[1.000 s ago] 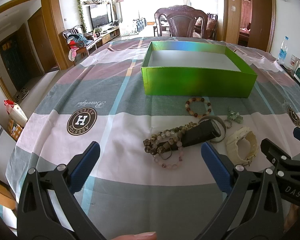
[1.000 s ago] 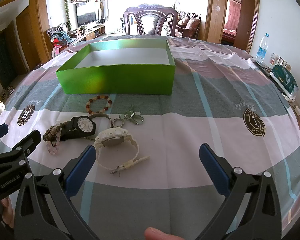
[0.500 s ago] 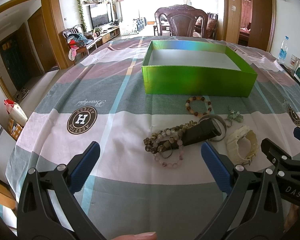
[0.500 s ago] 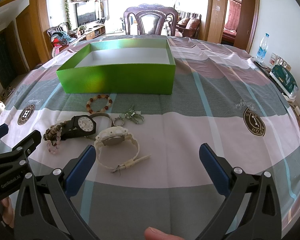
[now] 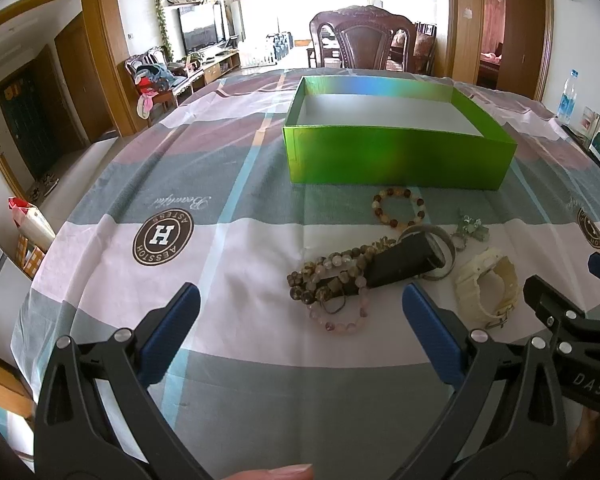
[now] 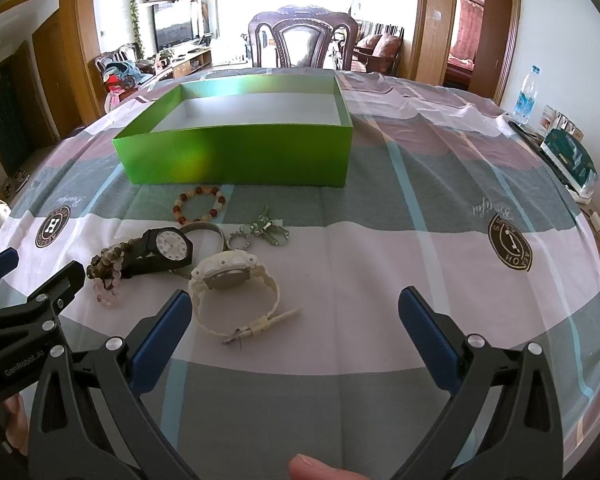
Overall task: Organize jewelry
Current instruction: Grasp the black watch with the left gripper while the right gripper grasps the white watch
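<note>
Nearest the cameras, both tools hang over the near edge of the desk with their blue-padded fingers spread wide and nothing between them: the left tool (image 5: pixel 300 312) over the striped cloth (image 5: pixel 236 344), the right tool (image 6: pixel 294 312) just to its right. Each view catches the other tool at its side edge.

Just beyond the left tool lies a tangle of bead bracelets (image 5: pixel 332 276), brown ones piled on a pale pink one, touching the strap of a black watch (image 5: pixel 404 258). The left view shows that watch only from the side, while the right view shows its white dial (image 6: pixel 174 246) facing up. A thin metal bangle (image 6: pixel 206 232) lies under and behind it.

The white watch (image 6: pixel 228 280) lies just beside the black one, close to the right tool's left finger. Only the right view shows its loose strap end and buckle trailing toward the near edge; the left view shows it edge-on (image 5: pixel 486 284).

Farther in, a small ring (image 6: pixel 240 240) and a green charm cluster (image 6: pixel 270 230) sit together, and an amber bead bracelet (image 6: pixel 200 204) lies apart, near the box.

The open green box (image 6: pixel 240 156) stands toward the middle of the desk, its white inside bare. At the far right edge stand a water bottle (image 6: pixel 526 94) and some packets (image 6: pixel 568 156). A dark wooden chair (image 6: pixel 302 40) stands past the far edge.
</note>
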Demonstrator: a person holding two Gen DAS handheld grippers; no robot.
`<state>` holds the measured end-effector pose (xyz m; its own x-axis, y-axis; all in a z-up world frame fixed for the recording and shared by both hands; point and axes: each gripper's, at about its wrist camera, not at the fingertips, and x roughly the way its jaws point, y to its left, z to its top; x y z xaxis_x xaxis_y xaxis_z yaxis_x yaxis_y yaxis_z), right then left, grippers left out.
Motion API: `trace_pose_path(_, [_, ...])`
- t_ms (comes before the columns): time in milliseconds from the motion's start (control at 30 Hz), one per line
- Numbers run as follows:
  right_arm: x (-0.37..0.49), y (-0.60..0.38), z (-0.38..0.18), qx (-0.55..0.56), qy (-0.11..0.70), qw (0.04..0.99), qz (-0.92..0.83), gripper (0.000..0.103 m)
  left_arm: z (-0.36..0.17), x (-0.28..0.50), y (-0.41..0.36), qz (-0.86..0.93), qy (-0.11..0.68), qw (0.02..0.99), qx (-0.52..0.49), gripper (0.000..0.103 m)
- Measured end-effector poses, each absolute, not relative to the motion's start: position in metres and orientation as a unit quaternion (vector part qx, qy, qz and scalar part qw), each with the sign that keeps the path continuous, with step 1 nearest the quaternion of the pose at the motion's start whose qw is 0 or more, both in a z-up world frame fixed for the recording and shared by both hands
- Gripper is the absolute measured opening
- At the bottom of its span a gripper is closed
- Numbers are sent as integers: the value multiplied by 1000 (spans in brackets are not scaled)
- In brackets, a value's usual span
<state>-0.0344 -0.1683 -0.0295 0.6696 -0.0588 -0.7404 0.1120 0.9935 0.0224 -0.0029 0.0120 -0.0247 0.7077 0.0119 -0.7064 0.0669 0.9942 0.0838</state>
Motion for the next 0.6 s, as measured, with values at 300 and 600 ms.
trace_pose_path(300, [-18,-187,-45,1,474,880,-33,101,-25,2,23,-43,391,917,70,99])
trace_pose_path(600, [-14,-191,-32,-12,496,867,50,66,-20,19,2,-132,423,892,88,70])
